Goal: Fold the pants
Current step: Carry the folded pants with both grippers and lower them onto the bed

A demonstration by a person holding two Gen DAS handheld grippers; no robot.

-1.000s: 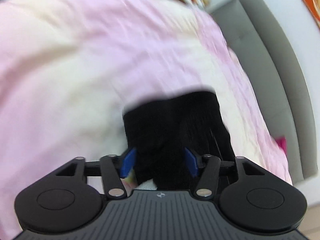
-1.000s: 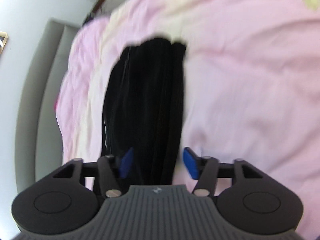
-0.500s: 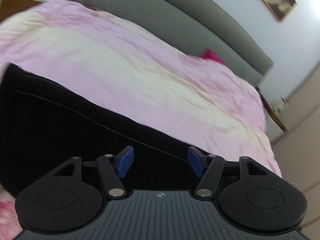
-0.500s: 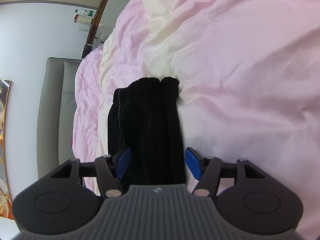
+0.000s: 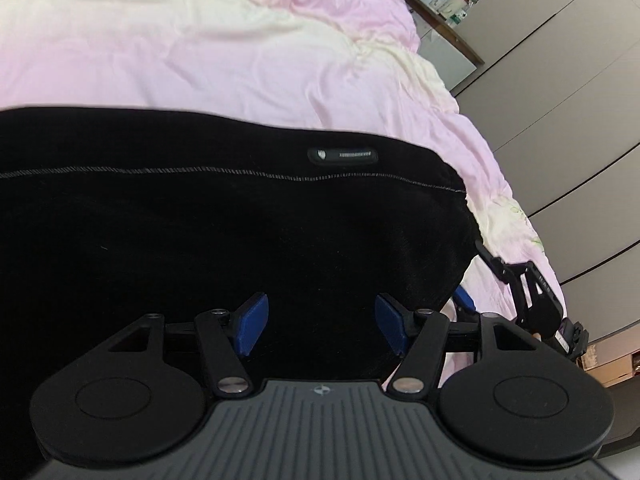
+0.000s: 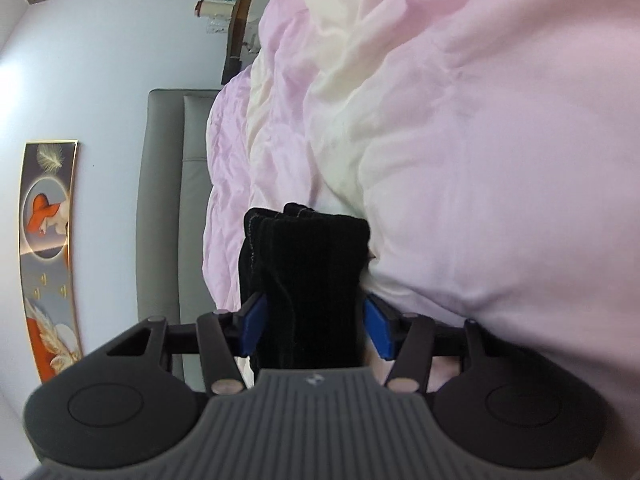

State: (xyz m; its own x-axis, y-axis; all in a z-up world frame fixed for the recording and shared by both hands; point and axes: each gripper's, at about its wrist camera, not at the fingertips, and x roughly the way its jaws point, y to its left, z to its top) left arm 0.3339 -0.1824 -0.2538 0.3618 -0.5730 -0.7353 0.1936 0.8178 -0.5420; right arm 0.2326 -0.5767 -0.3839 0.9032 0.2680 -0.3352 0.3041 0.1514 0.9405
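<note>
The black pants (image 5: 224,232) lie folded on the pink and cream bed cover (image 5: 200,48), with a stitched seam and a small label (image 5: 343,155) on top. My left gripper (image 5: 318,330) is over the near side of the pants, blue pads wide apart. My right gripper (image 6: 314,326) sees the folded stack (image 6: 308,272) end-on; the stack fills the gap between its blue pads (image 6: 253,322), which sit against both sides. The right gripper also shows in the left wrist view (image 5: 532,300) at the stack's right end.
A grey padded headboard (image 6: 168,208) and a framed picture (image 6: 48,256) stand on the wall behind the bed. Grey wardrobe doors (image 5: 560,120) and a wooden side table (image 5: 444,24) stand beyond the bed's far edge.
Both views have swung round and steadied. The left gripper now faces the pants' broad side. The pants stack fills the right gripper's gap more closely than before.
</note>
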